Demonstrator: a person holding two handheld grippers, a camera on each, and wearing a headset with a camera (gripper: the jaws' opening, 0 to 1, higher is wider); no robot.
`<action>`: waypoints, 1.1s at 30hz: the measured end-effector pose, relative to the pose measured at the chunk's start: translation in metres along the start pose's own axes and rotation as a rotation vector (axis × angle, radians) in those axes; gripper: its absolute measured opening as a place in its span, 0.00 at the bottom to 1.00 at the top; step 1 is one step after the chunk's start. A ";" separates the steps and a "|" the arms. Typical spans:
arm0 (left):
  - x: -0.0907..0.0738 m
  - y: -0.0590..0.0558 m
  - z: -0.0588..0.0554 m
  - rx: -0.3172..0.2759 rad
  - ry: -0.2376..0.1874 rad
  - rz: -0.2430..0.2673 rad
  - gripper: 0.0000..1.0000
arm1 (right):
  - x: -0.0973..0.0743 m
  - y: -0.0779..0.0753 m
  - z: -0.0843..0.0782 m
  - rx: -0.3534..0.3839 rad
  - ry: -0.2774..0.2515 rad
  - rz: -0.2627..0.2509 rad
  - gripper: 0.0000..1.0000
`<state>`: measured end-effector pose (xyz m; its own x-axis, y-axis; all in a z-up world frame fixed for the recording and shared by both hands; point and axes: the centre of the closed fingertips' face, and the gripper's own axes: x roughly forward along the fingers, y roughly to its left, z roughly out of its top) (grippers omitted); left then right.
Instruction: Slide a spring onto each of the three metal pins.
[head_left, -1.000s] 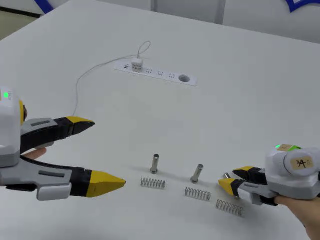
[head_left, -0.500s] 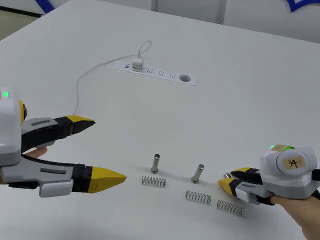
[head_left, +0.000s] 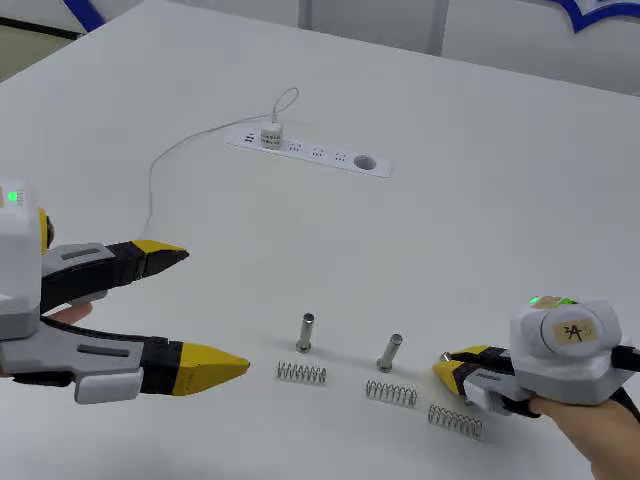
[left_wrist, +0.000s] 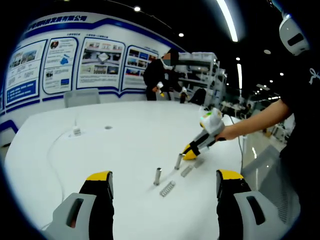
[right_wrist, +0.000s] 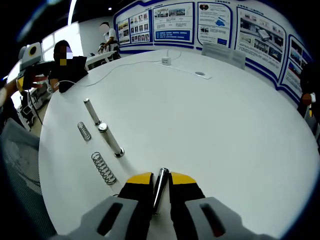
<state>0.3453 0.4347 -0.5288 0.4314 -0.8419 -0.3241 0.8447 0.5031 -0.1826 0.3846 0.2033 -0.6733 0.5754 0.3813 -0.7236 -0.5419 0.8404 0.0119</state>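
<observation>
Two metal pins stand upright on the white table (head_left: 420, 250), the left pin (head_left: 305, 332) (right_wrist: 91, 111) and the middle pin (head_left: 390, 352) (right_wrist: 111, 140). A spring lies in front of each: left spring (head_left: 302, 373), middle spring (head_left: 391, 393) (right_wrist: 103, 167). A third spring (head_left: 455, 421) lies by the right gripper (head_left: 450, 365). That gripper (right_wrist: 160, 186) is shut on the third pin (right_wrist: 161, 182), low at the table. The left gripper (head_left: 200, 310) (left_wrist: 165, 177) hovers wide open and holds nothing, left of the pins (left_wrist: 158, 176).
A white power strip (head_left: 305, 152) with a plugged adapter and a thin cable (head_left: 160, 165) lies further back on the table. A person stands beyond the table (left_wrist: 165, 75). Posters line the wall.
The head camera has shifted a little. The right gripper has rolled slightly and crept left, still around the third pin. The left gripper stays open in place.
</observation>
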 end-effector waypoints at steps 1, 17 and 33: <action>0.000 -0.001 0.001 -0.001 -0.003 -0.002 0.87 | 0.000 0.000 0.000 0.003 0.001 -0.003 0.13; 0.001 -0.005 0.000 0.006 0.003 -0.004 0.85 | 0.002 -0.001 0.000 0.039 0.083 -0.041 0.07; -0.002 -0.007 0.011 0.027 -0.008 -0.001 0.83 | -0.001 0.002 0.002 0.074 0.040 -0.052 0.06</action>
<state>0.3421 0.4302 -0.5166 0.4335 -0.8439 -0.3162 0.8531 0.4973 -0.1576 0.3841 0.2048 -0.6711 0.5758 0.3220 -0.7515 -0.4645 0.8853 0.0235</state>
